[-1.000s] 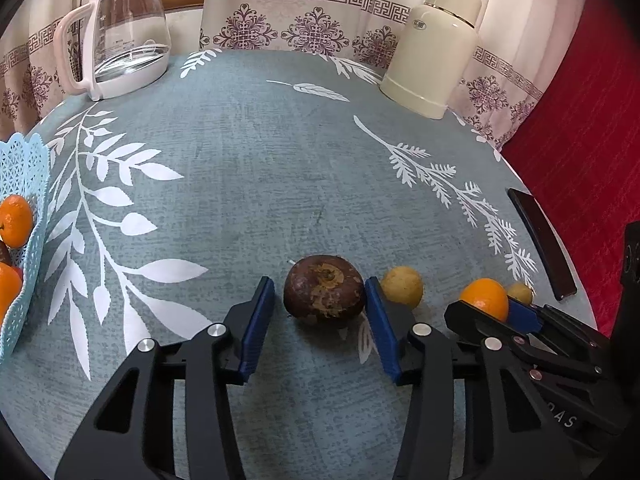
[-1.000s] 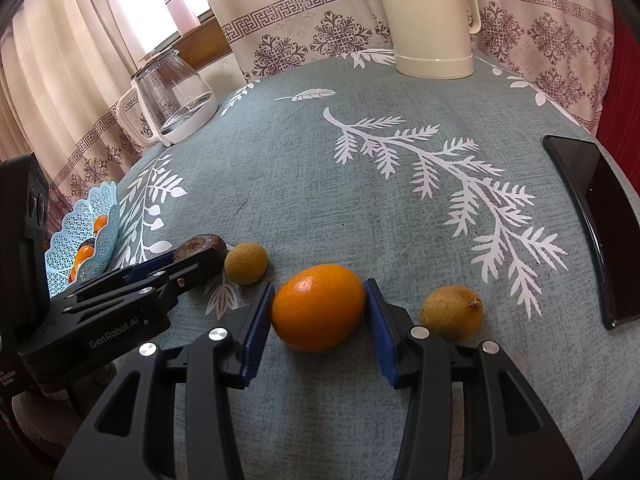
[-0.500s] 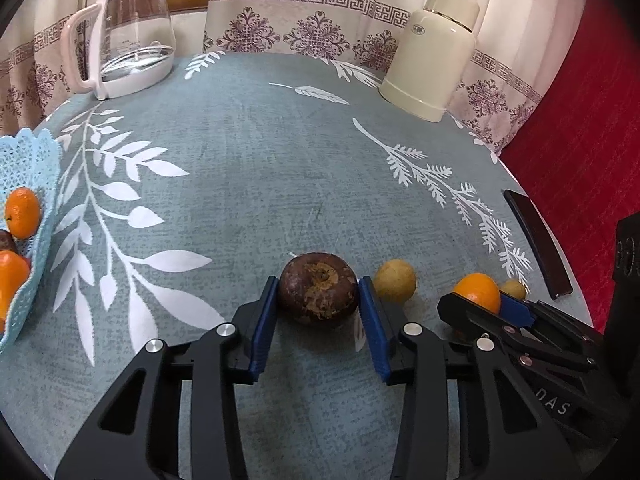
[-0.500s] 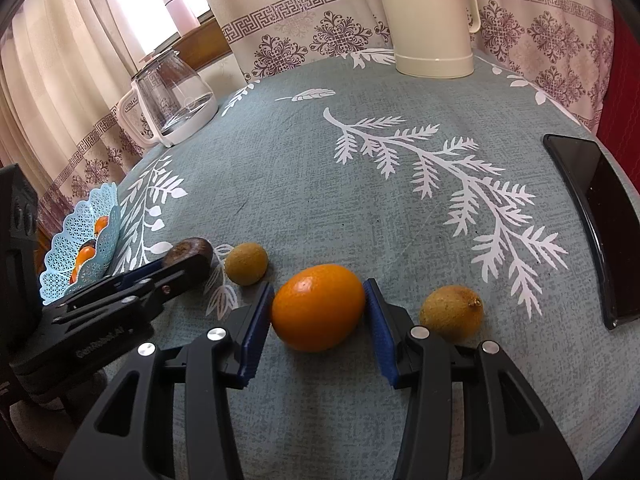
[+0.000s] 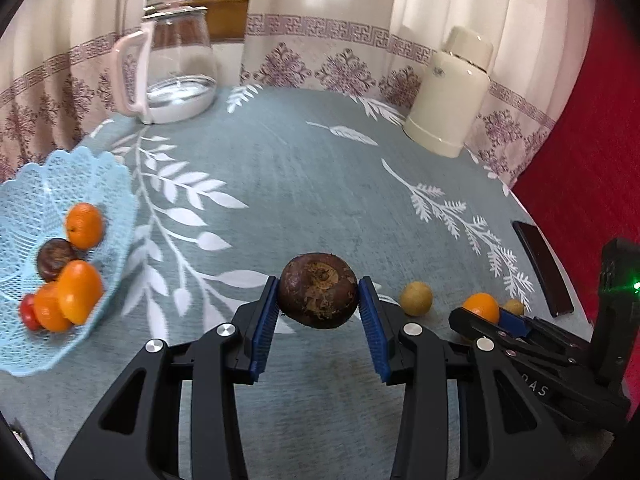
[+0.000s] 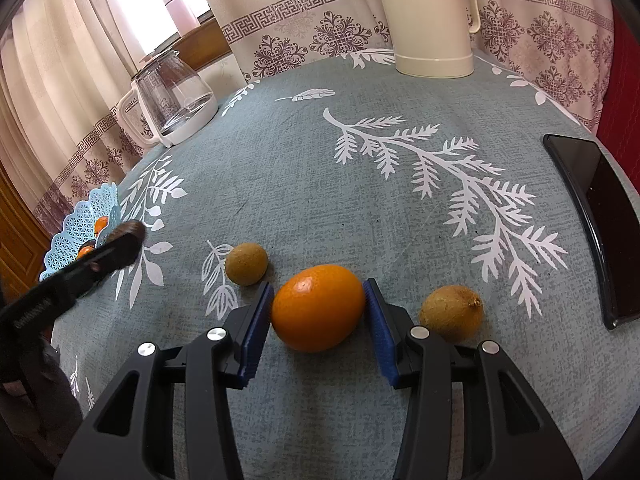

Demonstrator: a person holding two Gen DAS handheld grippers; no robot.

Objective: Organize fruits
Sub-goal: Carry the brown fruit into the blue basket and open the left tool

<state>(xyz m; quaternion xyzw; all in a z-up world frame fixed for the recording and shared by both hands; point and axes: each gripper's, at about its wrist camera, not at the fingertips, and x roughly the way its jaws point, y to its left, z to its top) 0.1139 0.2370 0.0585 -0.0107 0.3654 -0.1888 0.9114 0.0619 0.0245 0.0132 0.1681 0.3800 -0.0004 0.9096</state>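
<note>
At nine o'clock from the left gripper [image 5: 319,312], which clamps a brown fruit [image 5: 318,295] off the cloth, sits the basket [image 5: 116,184]. Right gripper [image 6: 318,320] brackets the orange [image 6: 318,307] on the cloth, pads near it; whether they grip, nobody can tell.

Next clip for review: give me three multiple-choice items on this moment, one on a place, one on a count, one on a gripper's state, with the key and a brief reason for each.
1. Where does the blue basket sit relative to the left gripper?
A. To its left
B. To its right
C. Straight behind the cream jug

2. How many small tan fruits lie loose on the tablecloth in the right wrist view?
A. None
B. Two
C. Four

3. What is the left gripper doing?
A. Hanging open over bare cloth
B. Shut on the dark brown fruit
C. Shut on the phone

Key: 1 A, the basket fills the left edge of the left wrist view. 2 B, one lies on each side of the orange fruit. 3 B, both blue pads press the fruit's sides and it sits raised off the cloth.
</note>
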